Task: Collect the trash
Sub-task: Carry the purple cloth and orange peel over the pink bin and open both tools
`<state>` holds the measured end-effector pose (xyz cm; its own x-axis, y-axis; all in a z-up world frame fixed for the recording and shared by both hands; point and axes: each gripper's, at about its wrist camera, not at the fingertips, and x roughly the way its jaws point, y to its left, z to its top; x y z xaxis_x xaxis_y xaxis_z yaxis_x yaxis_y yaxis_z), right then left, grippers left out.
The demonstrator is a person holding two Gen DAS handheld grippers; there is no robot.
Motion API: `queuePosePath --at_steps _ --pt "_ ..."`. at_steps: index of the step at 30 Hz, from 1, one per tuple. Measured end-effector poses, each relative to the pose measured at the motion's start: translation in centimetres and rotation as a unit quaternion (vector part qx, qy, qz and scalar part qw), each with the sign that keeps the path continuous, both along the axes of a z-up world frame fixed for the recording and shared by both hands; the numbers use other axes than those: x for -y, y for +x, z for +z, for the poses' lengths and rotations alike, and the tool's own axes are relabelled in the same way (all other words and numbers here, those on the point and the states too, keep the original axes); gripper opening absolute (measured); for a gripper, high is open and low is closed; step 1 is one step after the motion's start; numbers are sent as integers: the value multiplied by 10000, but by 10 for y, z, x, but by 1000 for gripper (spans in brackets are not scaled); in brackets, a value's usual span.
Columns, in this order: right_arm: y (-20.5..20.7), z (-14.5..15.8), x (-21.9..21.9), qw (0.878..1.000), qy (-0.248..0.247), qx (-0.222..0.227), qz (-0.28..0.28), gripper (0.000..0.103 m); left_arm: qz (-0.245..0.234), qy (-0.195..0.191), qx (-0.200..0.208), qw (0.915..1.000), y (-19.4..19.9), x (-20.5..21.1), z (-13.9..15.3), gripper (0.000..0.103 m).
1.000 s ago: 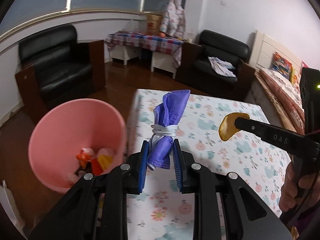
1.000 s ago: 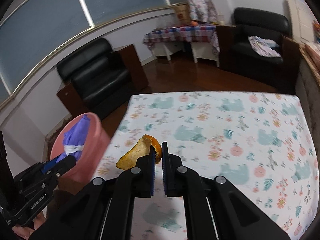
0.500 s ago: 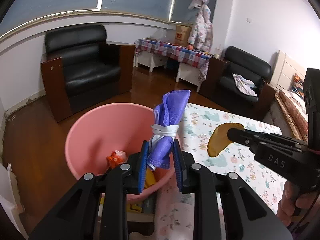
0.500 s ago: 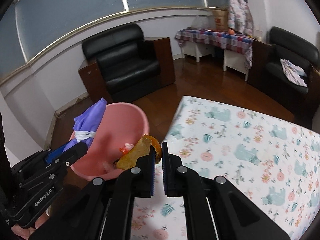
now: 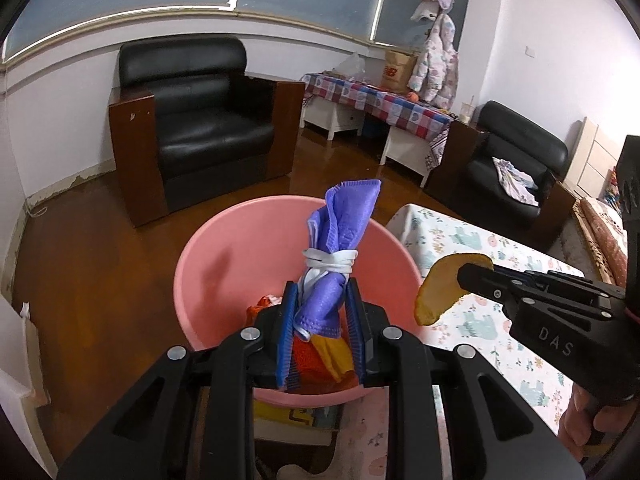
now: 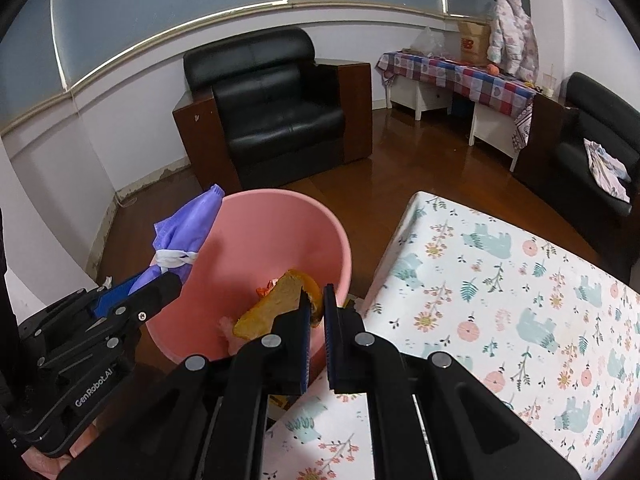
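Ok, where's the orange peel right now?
The orange peel is pinched in the right gripper, held over the near rim of the pink bin, right of the purple mask in the left gripper.

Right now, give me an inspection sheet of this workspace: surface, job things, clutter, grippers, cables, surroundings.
Surface: table with animal-print cloth, bare where visible.
Job's things: purple mask tied with its straps; orange peel; pink bin beside the table, orange and yellow scraps already inside.
Clutter: nothing seen on the table.
Grippers: left gripper shut on the mask, above the bin; right gripper shut on the peel, at the bin's rim.
Cables: nothing seen.
Surroundings: black armchair, checked side table, wooden floor.
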<state>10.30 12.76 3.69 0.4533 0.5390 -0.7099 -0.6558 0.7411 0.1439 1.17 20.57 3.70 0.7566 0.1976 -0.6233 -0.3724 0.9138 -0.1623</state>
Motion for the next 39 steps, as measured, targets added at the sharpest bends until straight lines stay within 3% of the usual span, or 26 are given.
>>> queuePosePath --at_steps 34,39 --pt "6 -40 -66 9983 -456 -201 287 6 427 -309 -505 9973 15 -45 -43 25" --pt "7 -44 -70 9980 -483 -263 300 11 411 -271 -566 9972 16 -46 -46 26"
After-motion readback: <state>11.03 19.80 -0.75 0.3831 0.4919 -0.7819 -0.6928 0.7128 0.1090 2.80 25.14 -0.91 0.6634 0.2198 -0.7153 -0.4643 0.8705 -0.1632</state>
